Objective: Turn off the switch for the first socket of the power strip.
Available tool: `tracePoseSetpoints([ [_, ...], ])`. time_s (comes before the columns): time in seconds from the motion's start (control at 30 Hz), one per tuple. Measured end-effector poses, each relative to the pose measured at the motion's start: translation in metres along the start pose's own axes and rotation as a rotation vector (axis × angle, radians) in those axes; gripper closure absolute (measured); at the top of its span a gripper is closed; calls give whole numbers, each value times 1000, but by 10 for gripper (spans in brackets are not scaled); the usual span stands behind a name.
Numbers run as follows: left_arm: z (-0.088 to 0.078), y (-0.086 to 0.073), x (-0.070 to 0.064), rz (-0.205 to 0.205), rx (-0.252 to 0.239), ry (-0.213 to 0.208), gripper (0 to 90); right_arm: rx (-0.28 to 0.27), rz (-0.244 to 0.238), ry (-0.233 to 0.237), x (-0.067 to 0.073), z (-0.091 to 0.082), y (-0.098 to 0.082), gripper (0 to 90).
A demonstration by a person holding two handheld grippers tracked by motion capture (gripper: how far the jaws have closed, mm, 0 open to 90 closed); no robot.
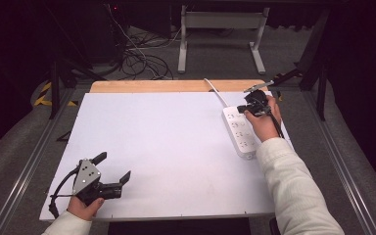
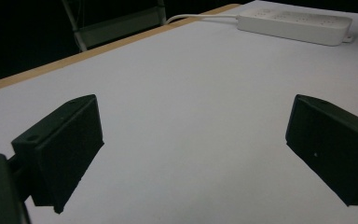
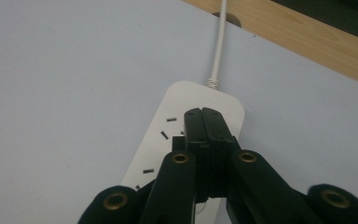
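Right gripper view looks down closed jaws of the right hand-held gripper (image 3: pixel 203 114), gripping nothing, tips over the cord end of the white power strip (image 3: pixel 177 135), its sockets unoccupied. High view places the strip at the bench's (image 1: pixel 152 142) right side; the left hand-held gripper (image 1: pixel 113 166) hovers wide open, empty, near the front-left corner.

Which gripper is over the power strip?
The right gripper, jaws shut above the white power strip near its cord end; the left gripper sits open, far off.
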State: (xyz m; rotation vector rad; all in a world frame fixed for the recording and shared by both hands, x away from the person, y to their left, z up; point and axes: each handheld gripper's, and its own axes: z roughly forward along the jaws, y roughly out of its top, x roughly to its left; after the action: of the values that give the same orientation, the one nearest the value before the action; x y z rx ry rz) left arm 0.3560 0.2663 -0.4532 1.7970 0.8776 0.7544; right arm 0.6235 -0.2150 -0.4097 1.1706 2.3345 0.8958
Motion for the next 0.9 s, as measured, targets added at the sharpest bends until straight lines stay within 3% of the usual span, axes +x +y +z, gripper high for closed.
tracePoseSetpoints([
  [0.9,0,0,0,2,0,-3,42,-12,11,-34,-8,31,-12,900],
])
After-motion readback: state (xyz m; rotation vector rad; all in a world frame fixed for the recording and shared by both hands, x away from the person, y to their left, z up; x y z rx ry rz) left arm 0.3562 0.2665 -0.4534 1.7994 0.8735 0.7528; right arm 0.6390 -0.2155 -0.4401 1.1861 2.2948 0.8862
